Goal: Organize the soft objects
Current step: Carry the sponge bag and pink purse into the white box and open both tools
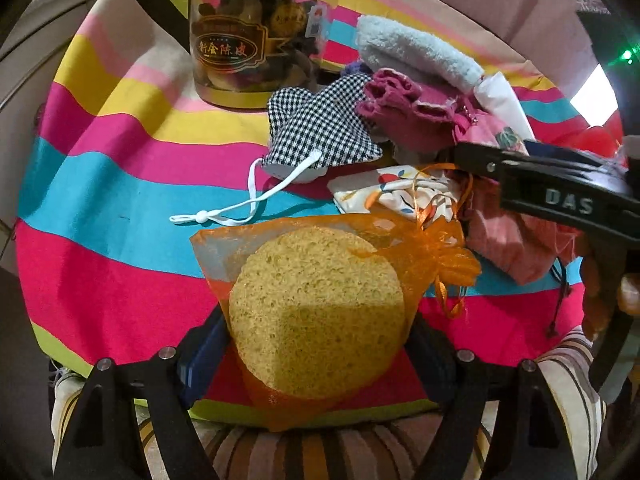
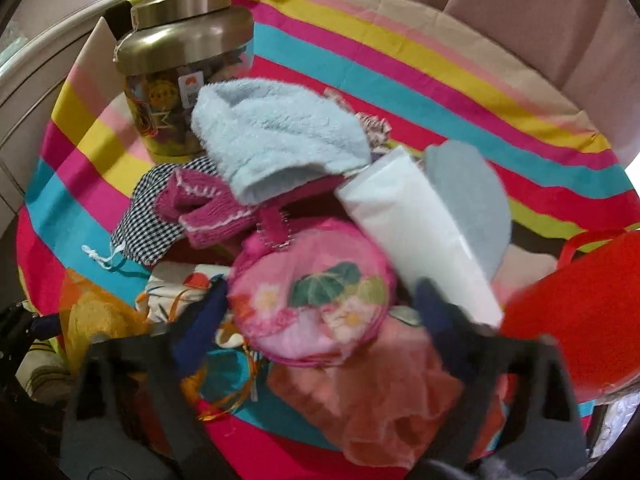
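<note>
Striped cloth (image 1: 120, 168) in pink, yellow, turquoise and cream over a round table, pale curtains behind. Near edge, left wrist view: round yellow sponge (image 1: 316, 312) inside sheer orange drawstring bag (image 1: 420, 248), lying flat on the cloth, flanked by the blue pads of the left gripper (image 1: 316, 364); jaws fairly wide, one pad at each side of the sponge, contact too close to call from this angle. Just beyond the bag: small floral pouch (image 1: 396, 192) with orange ribbon trailing across it, then black-and-white checked face mask (image 1: 320, 132) with white ear loop stretched toward the left. Further back, touching one another in a heap: magenta knitted piece (image 1: 404, 108), light blue fluffy towel (image 1: 412, 48), white packet (image 1: 504, 100). Behind the heap to the left, upright: clear jar (image 1: 248, 40) with brass-coloured lid and gold label. At right of that view, reaching over the heap: right gripper (image 2: 316, 320), its black body marked DAS. Right wrist view, blurred: jaws partly apart, set either side of round pink flowered pouch (image 2: 316, 304), which lies atop salmon mesh bag (image 2: 376, 404); pads not visibly pressing it. Beside the white packet: grey-blue round pad (image 2: 476, 200). Far right: red bag (image 2: 580, 312).
</note>
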`<state>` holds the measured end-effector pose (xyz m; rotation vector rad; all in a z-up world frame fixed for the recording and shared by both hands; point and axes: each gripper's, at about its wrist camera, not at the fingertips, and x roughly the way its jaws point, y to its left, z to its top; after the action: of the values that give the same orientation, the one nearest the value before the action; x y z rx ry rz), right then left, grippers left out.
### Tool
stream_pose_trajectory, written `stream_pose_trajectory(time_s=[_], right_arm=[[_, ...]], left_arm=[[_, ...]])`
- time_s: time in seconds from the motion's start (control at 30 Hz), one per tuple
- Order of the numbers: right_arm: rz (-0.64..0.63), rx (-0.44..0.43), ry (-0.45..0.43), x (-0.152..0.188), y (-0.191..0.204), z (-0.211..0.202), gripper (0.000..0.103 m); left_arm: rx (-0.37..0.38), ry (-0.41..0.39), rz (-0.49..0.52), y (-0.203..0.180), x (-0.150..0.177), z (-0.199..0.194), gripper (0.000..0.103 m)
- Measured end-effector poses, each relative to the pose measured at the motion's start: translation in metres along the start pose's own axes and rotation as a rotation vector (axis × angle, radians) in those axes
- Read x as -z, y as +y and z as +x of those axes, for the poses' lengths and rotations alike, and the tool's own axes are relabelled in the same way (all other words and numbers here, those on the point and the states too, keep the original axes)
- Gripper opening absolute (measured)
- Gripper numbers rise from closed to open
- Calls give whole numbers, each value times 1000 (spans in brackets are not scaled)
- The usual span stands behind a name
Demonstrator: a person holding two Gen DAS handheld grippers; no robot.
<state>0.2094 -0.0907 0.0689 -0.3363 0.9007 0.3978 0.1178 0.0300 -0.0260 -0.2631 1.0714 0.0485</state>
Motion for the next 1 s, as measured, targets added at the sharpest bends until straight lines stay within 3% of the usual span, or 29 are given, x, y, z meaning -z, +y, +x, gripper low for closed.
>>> stream_pose_trajectory(time_s=[0.27,0.57,0.87,1.0], right_arm=[[14,-37,-39,13,1,-15,75],[60,7,-164,46,-11,-88,75],[158,63,-221,70,-42,-138,75],[210,91,-228,84,-67,-153,75]], left_arm=[[-6,-58,1,-3,6,-33,82],[-45,-198,39,-21,20,-90,82],[-36,-241,75,-52,36,-125,82],[-10,-242,87,-72,28,-114,82]])
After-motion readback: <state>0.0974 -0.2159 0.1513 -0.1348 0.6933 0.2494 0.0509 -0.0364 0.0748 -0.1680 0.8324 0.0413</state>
